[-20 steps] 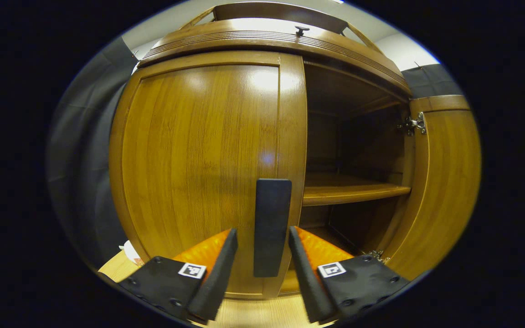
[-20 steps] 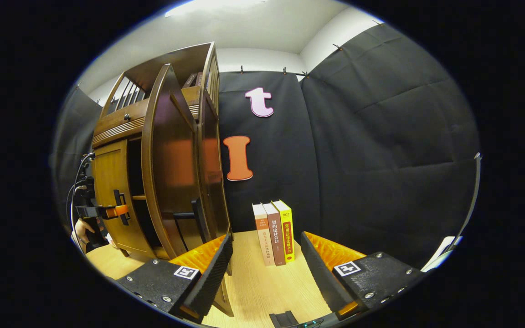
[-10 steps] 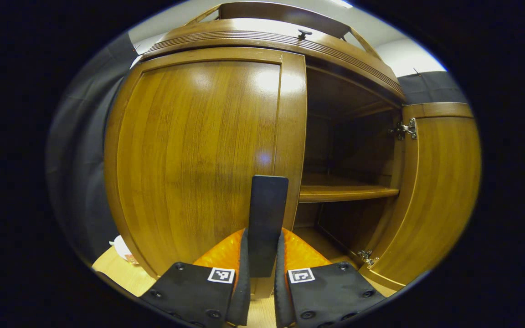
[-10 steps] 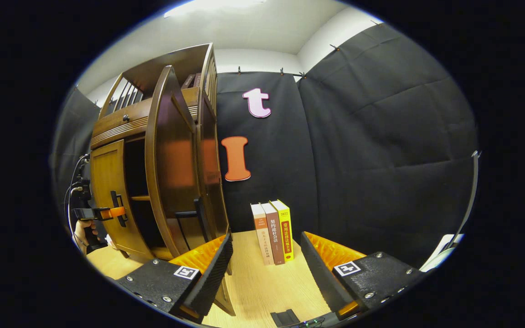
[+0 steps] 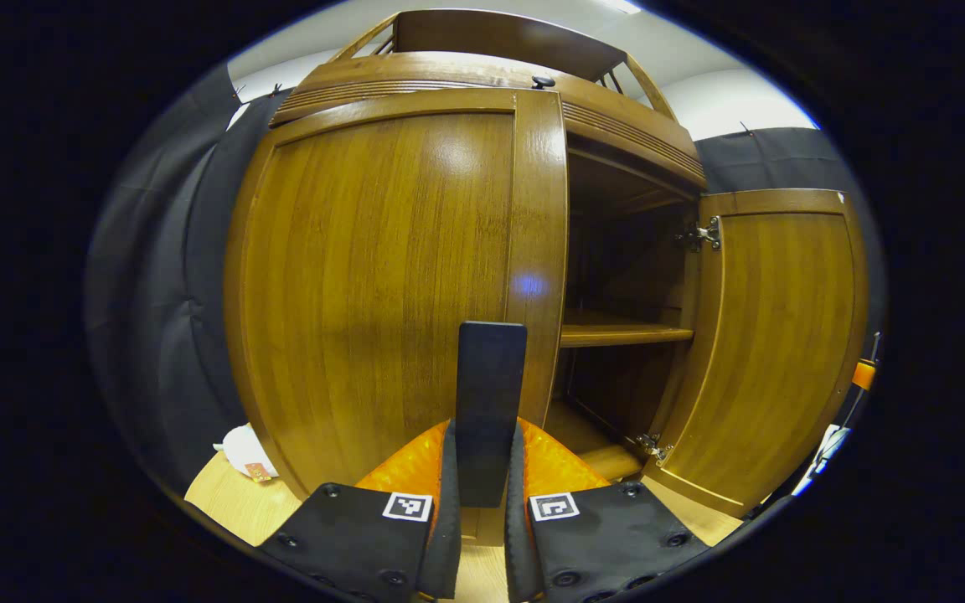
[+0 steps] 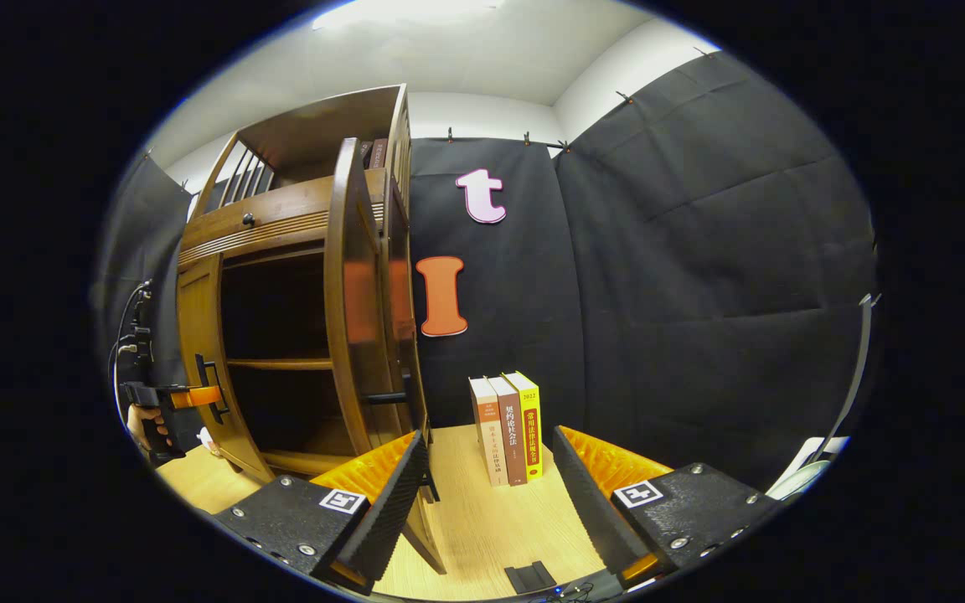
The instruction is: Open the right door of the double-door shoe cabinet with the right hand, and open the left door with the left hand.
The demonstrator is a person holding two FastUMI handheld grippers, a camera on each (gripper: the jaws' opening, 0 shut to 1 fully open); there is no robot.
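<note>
The right door (image 5: 771,352) of the glossy wooden shoe cabinet (image 5: 482,75) stands swung open. The left gripper (image 5: 482,523) is clamped on the dark bar handle (image 5: 489,410) of the left door (image 5: 382,285) straight ahead, which looks just started. The right gripper (image 6: 487,494) hangs apart, holding nothing, with that open door to its left.

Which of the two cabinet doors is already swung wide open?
The right door, swung out with its hinges and the shelf showing. The left door has barely moved, and the left claw grips its handle.
</note>
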